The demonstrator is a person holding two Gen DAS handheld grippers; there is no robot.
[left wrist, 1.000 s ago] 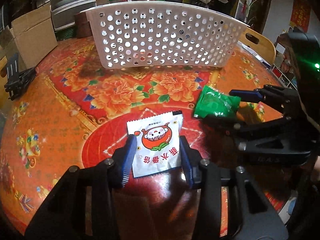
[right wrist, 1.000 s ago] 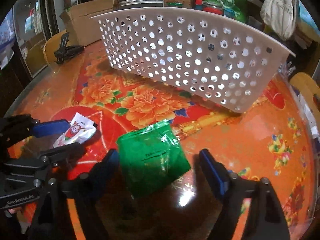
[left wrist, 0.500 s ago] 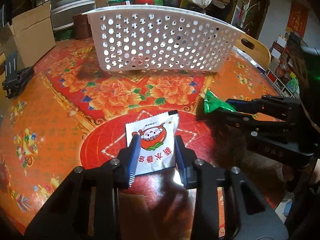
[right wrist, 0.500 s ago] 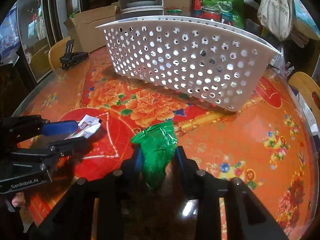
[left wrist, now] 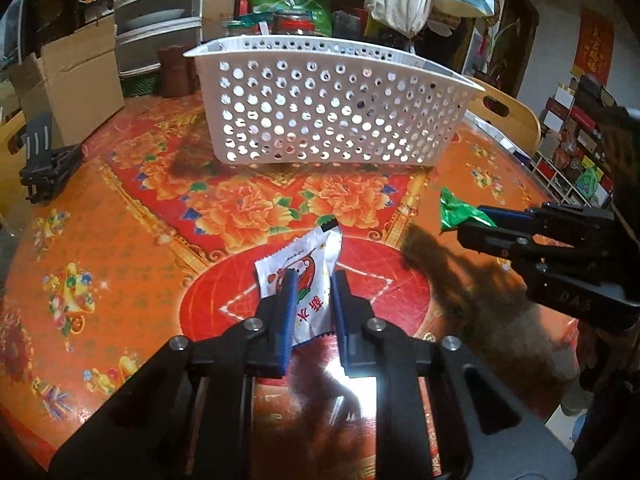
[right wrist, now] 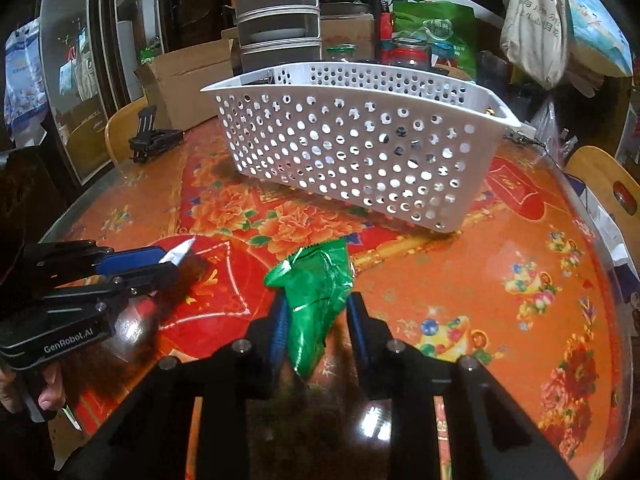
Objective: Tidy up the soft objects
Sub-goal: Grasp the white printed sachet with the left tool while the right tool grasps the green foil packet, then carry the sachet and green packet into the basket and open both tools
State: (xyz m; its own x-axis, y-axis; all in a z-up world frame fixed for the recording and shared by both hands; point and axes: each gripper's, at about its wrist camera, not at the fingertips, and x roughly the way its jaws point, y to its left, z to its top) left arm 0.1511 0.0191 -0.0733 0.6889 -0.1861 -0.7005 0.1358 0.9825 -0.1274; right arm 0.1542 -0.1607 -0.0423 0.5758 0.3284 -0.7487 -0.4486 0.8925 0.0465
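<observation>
We hold two soft packets at once: a white foil snack sachet with a red cartoon print point(left wrist: 304, 284) and a crinkled green foil packet point(right wrist: 318, 300)

Left gripper point(left wrist: 312, 292): blue pads still closing on the white sachet; packet buckled between them, far corner cocked up, lower edge seemingly on or just above the red medallion of the orange floral tablecloth point(left wrist: 120, 240)

Right gripper point(right wrist: 318, 320): clamped on the green packet, which is pinched into a narrow fold, apparently clear of the cloth

Both grips sit low on the packets, near the edge, likely so the bulk hangs free for dropping

White perforated plastic basket point(left wrist: 320, 120) stands beyond both, well apart, open top upward; we judge it the destination

Black clamp-like tool point(left wrist: 44, 164) lies off by the table's left edge, uninvolved
</observation>
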